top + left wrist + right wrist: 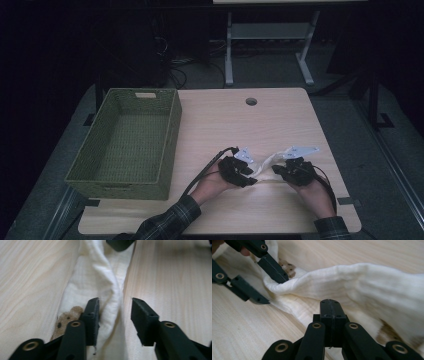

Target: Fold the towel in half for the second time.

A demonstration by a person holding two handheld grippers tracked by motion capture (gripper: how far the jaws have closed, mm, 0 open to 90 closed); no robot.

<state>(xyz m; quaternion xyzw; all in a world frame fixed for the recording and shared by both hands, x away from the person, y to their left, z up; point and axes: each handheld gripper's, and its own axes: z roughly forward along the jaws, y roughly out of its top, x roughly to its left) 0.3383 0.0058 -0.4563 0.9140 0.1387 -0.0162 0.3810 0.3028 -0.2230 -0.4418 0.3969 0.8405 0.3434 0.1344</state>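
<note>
Left hand-held gripper (115, 312): jaws spread, we see a fold of the white cloth (100, 282) between them, pads not pressing. Right hand-held gripper (330, 308): jaws pressed together; we cannot tell whether cloth is caught. Cloth lies bunched on the counter (280, 120) between both hands. Green woven basket (170, 135) stands at the counter's left edge.

The high view looks forward and down from above the person's side, taking in the whole table (280, 120) from a distance. Each gripper view rides low and close, looking along its own jaws. All three share the white cloth (264, 165) (100, 285) (362, 282).
</note>
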